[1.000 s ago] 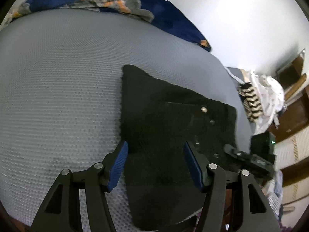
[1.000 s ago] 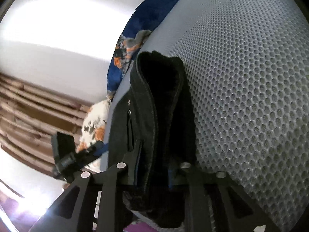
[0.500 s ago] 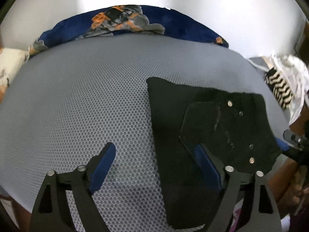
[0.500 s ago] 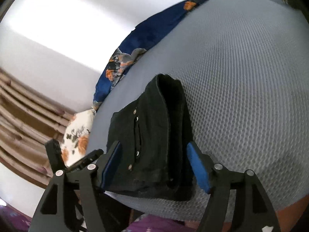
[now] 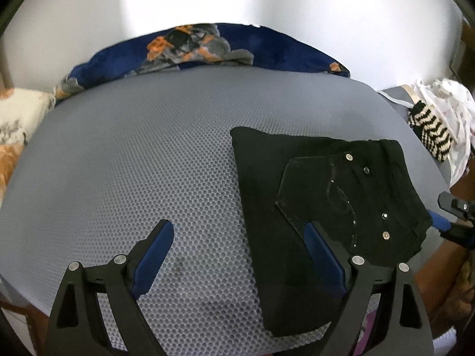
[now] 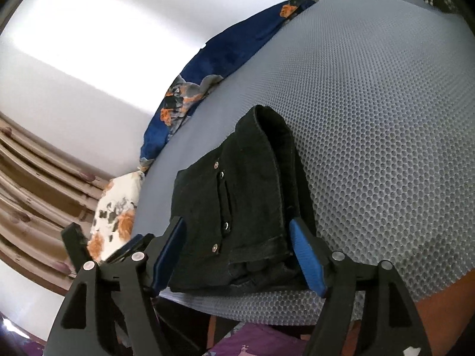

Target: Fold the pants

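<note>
Black pants (image 5: 320,195), folded into a compact rectangle with metal rivets on top, lie flat on the grey mesh mattress (image 5: 133,163) near its front right. My left gripper (image 5: 239,233) hovers over the pants' left edge, jaws opening wide, its right pad above the cloth and pressing nothing. In the right wrist view the folded pants (image 6: 237,184) show their thick rolled edge. My right gripper (image 6: 237,233) stands open just behind them, its blue pads on either side of the near end without squeezing. At the right edge of the left wrist view the right gripper (image 5: 454,207) shows again.
A dark blue blanket (image 5: 222,47) with orange and grey print lies along the mattress's far edge by the white wall. A floral pillow (image 5: 14,124) sits at the left. Striped and white clothes (image 5: 430,130) are piled at the right. Brown wooden slats (image 6: 35,184) stand beyond the pillow.
The right gripper let go of the pants' fold, opened and lifted back. The left gripper opened wider, rose and turned, so the pants now sit to its right.
</note>
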Tool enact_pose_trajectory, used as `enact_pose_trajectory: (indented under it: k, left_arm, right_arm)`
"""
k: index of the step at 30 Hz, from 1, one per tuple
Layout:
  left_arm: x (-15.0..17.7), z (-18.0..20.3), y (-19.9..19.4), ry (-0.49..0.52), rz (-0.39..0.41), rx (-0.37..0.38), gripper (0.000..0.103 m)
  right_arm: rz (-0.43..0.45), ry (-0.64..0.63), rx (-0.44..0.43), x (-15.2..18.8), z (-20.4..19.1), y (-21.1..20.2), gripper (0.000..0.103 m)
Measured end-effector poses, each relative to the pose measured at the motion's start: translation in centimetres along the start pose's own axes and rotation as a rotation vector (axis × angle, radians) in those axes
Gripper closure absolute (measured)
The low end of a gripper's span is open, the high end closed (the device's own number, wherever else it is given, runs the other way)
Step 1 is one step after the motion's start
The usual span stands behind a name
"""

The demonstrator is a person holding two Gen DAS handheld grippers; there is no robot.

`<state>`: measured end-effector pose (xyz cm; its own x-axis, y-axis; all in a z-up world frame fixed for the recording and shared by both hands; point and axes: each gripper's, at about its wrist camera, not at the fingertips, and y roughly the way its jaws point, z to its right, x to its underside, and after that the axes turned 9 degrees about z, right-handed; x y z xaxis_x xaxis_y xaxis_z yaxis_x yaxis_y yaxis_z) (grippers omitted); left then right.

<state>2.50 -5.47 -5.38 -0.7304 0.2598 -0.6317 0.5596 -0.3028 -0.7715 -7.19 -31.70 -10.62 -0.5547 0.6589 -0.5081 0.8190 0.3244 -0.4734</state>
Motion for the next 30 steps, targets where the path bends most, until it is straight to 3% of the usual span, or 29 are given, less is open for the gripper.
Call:
enact_pose_trajectory:
  k: [5,30]
  left_arm:
    - [0.3,0.7,-0.6,0.041,0.019,-0.014,0.012]
    - [0.7,2.5,-0.5,0.137,0.024,-0.035,0.011]
  right_arm:
    - [0.012,-0.049,0.042,0.5,-1.0,0.0,0.033]
    - [0.047,0.007,0.058,0.4,1.7,-1.2,0.030]
